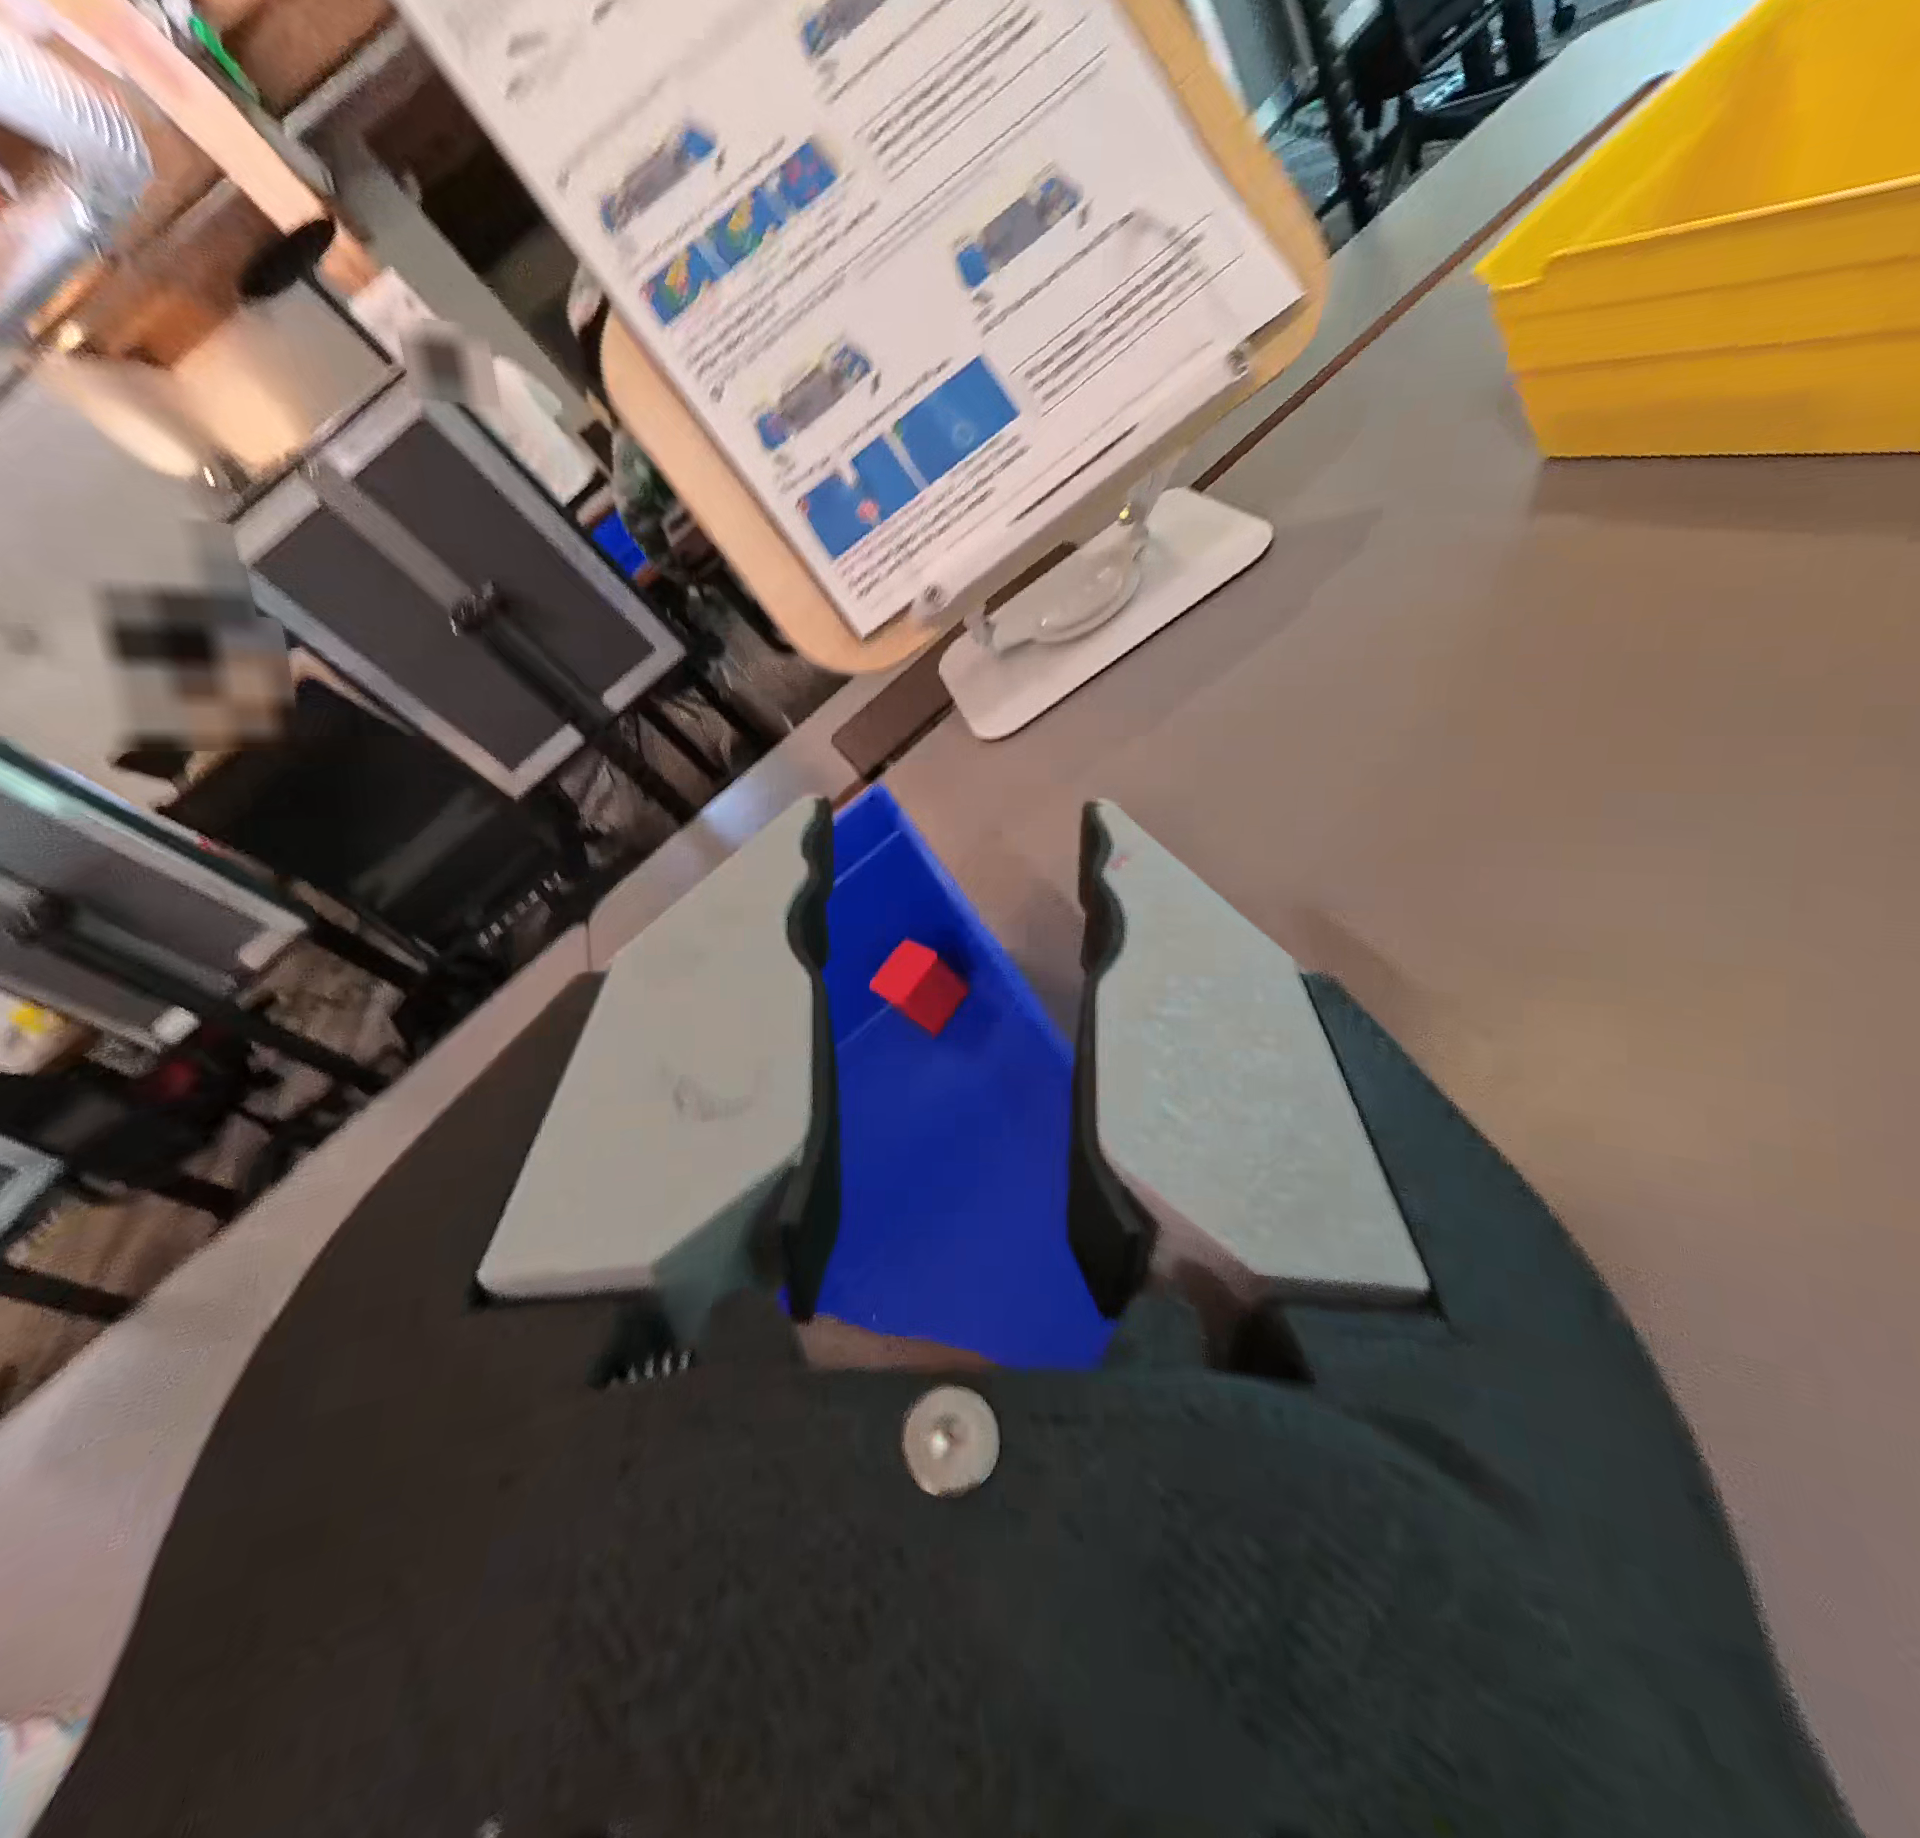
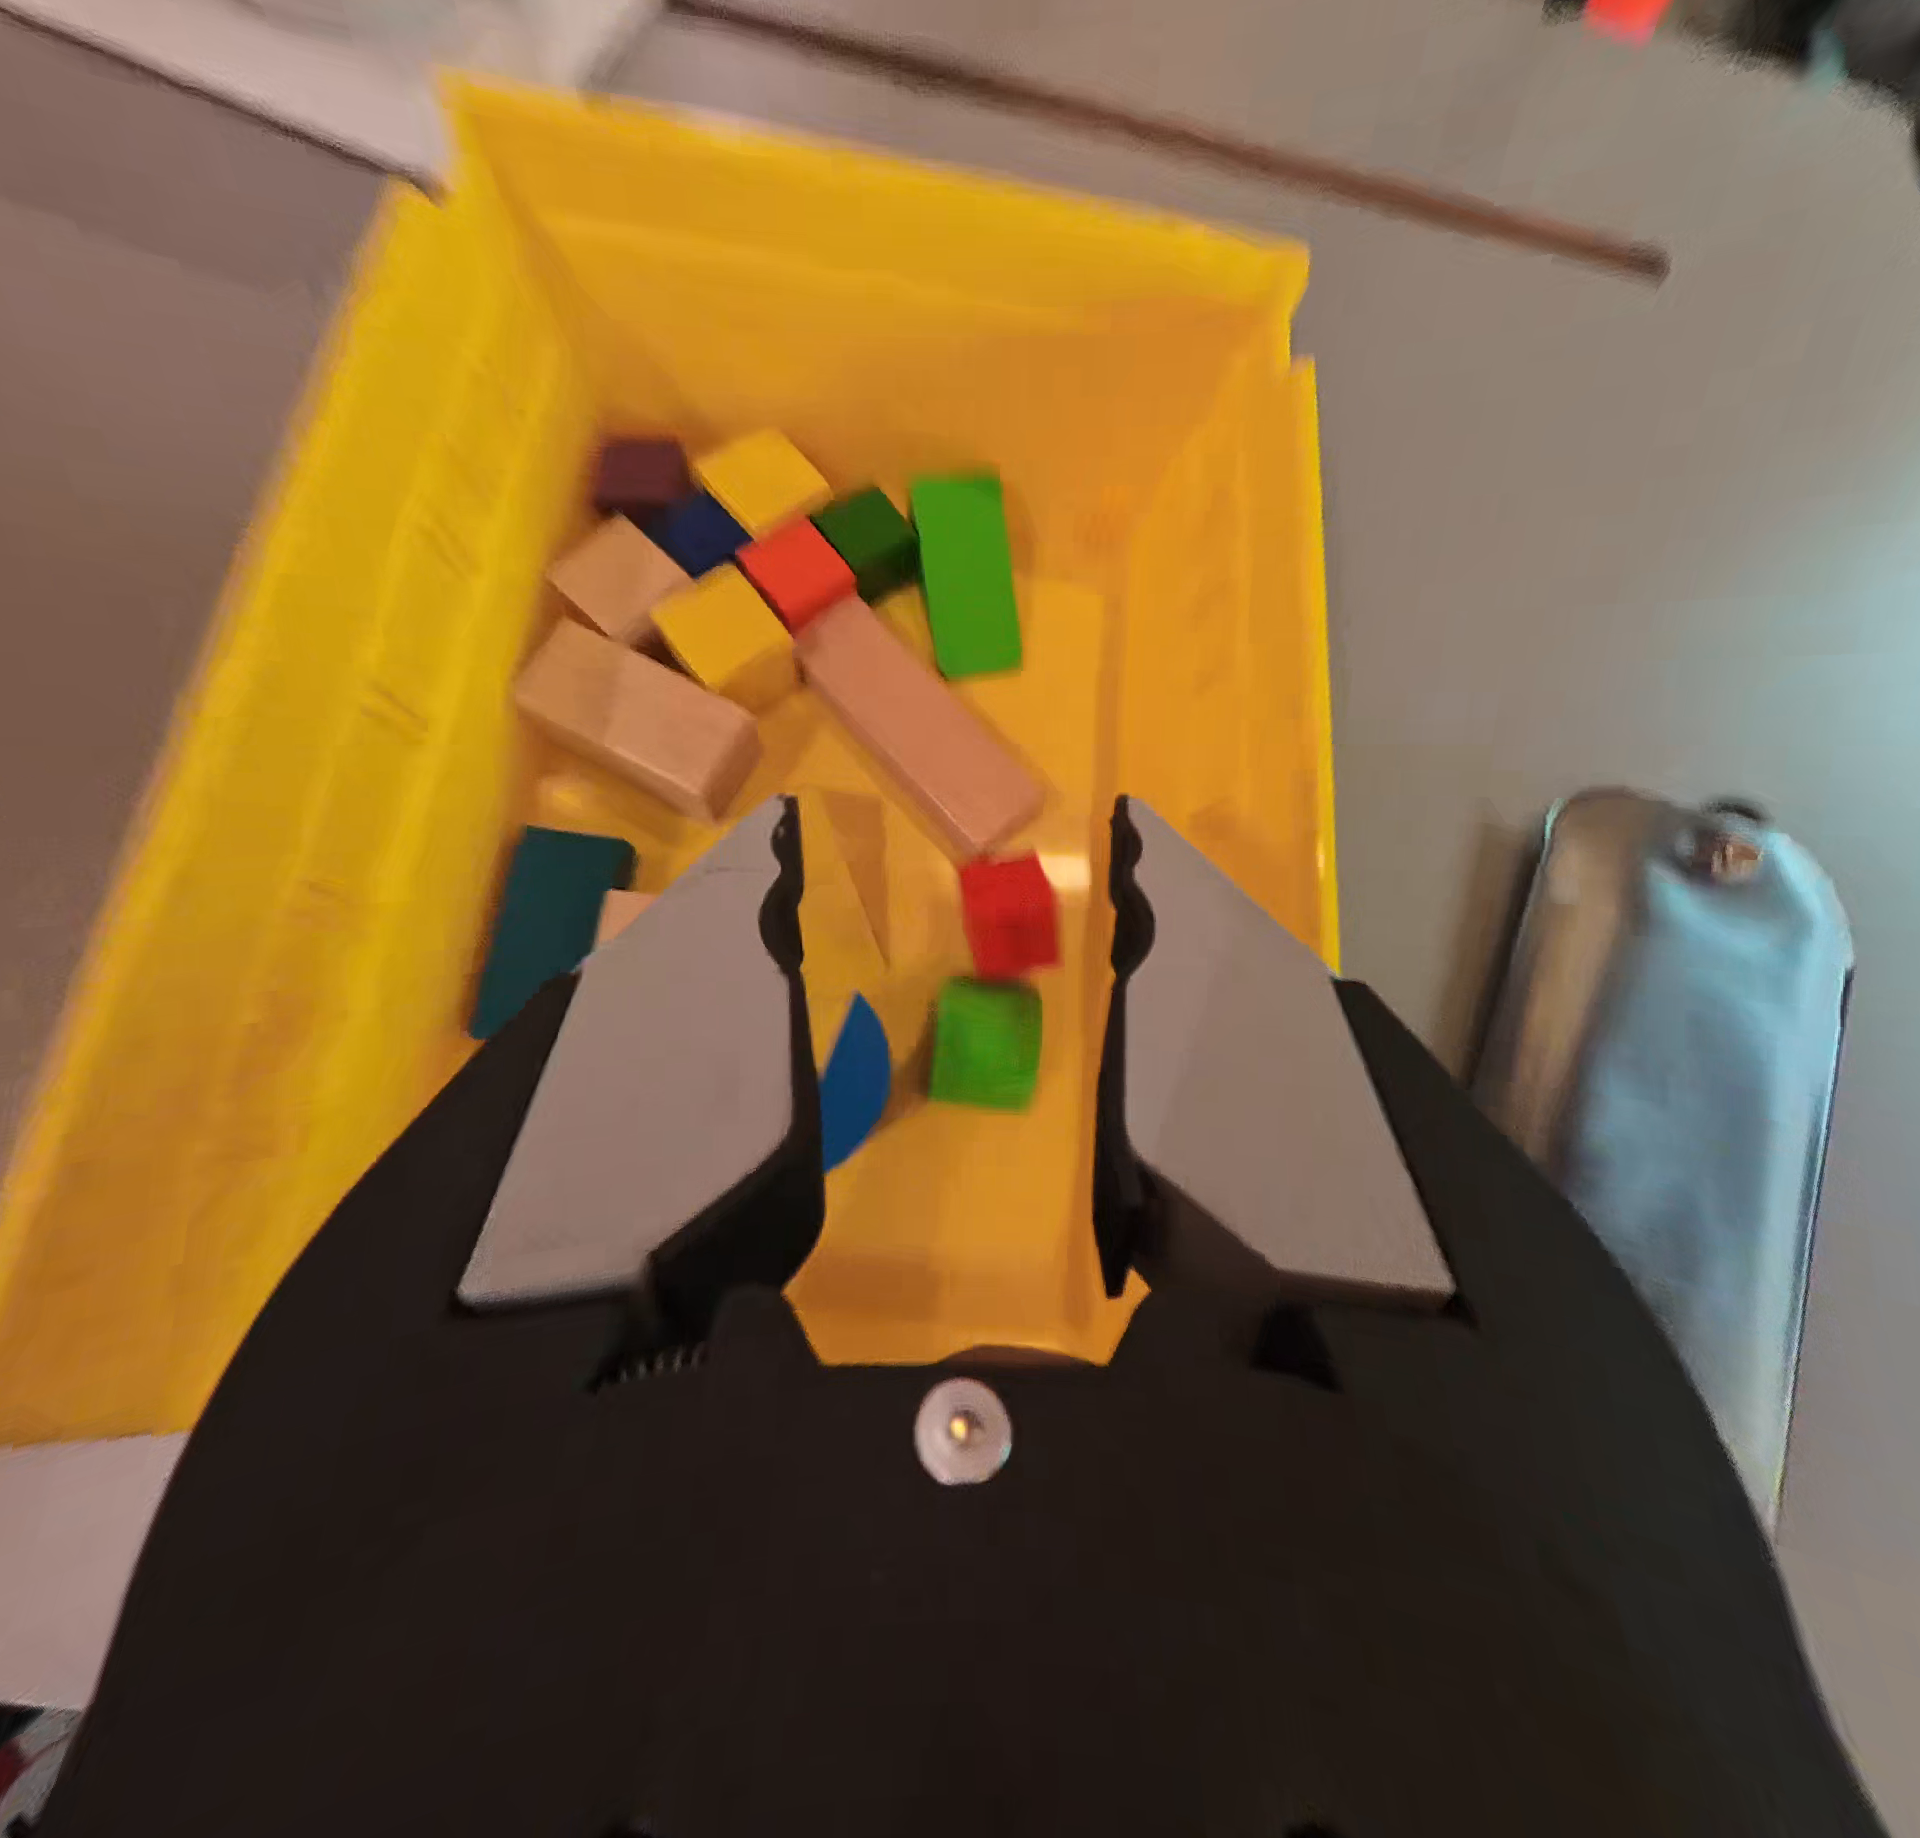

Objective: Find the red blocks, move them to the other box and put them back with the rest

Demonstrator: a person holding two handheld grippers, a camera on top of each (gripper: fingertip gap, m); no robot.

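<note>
Right claw (image 2: 951, 832), which I hold above the yellow box (image 2: 364, 749), stands released and empty, its jaws well apart. Between and just beyond its fingertips lies a small red cube (image 2: 1008, 913), near the box's right wall, with a green cube (image 2: 983, 1042) just beside it on the near side and the end of a long pale block (image 2: 914, 723) close on the far side. A second reddish block (image 2: 798, 567), more orange in tone, sits farther off in the pile of mixed blocks. Left claw (image 1: 951, 832) is likewise released and empty; it points down into the blue box (image 1: 935, 1165), where one red cube (image 1: 918, 984) rests alone on the floor, straight ahead between the jaws. A stand with a printed sheet (image 1: 883, 282) rises from the bench (image 1: 1455, 853) beyond. The cubes have no long axis, so I judge that grip angle matters little; what counts is that each cube lies straight ahead of its own claw. For the yellow box, the right claw is the nearer, and the close green neighbour leaves little room for the jaws.
</note>
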